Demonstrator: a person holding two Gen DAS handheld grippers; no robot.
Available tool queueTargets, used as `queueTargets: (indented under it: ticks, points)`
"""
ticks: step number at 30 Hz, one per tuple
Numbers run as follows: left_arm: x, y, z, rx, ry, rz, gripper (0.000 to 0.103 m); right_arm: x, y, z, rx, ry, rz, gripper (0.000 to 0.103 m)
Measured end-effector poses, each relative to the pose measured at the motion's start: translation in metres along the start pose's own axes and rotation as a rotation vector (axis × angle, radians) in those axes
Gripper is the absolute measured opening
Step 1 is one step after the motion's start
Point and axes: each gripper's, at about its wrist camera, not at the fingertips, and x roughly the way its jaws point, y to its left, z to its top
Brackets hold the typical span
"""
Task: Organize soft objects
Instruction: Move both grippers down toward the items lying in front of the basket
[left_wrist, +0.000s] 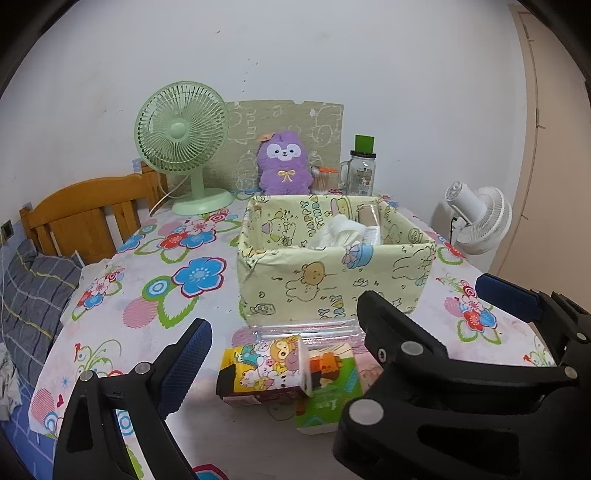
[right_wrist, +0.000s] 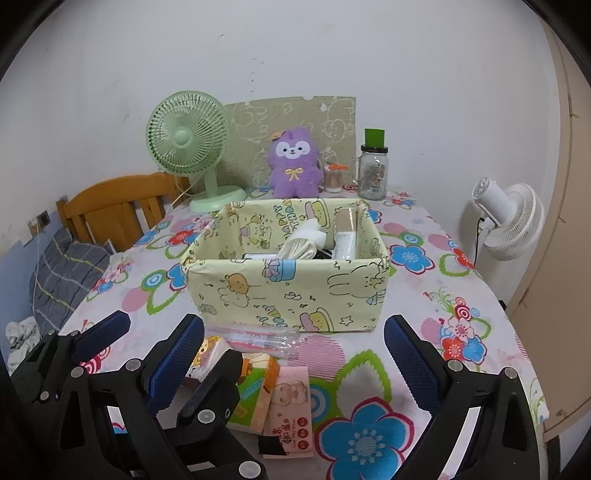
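Both ribbed-padded grippers, left gripper (left_wrist: 284, 365) and right gripper (right_wrist: 295, 362), hang spread wide and empty over glossy tissue packs (right_wrist: 258, 384) near the soft, rectangular fabric box (right_wrist: 288, 284).

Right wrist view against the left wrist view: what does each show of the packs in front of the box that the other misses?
Only the right wrist view shows the pink wipes pack whole and the dark items at the bottom of the box. Only the left wrist view shows the cartoon tissue pack whole, between the open left gripper fingers; there the right gripper covers most of the pink pack. Both show the yellow fabric box, the green tissue pack, the purple plush toy and the green fan.
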Motion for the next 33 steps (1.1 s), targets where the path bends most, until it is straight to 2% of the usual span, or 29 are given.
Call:
queueTargets:
  ticks: [7, 12, 18, 29, 31, 33]
  points:
    - [0.01, 0.013, -0.006, -0.02, 0.036, 0.018, 0.095, 0.013, 0.007, -0.004, -0.017, 0.04, 0.016, 0.098]
    - [0.023, 0.024, -0.012, -0.039, 0.081, 0.034, 0.088, 0.029, 0.009, -0.007, -0.008, 0.085, 0.024, 0.097]
    - [0.036, 0.036, -0.018, -0.055, 0.123, 0.047, 0.087, 0.047, 0.013, -0.012, -0.002, 0.134, 0.033, 0.097]
    - [0.051, 0.033, -0.021, -0.055, 0.165, 0.021, 0.086, 0.068, 0.01, -0.014, 0.012, 0.189, 0.026, 0.097]
    - [0.054, 0.031, -0.022, -0.049, 0.174, 0.012, 0.08, 0.072, 0.008, -0.015, 0.015, 0.201, 0.02, 0.097]
    - [0.057, 0.03, -0.022, -0.043, 0.185, 0.012, 0.069, 0.076, 0.007, -0.015, 0.022, 0.213, 0.017, 0.097]
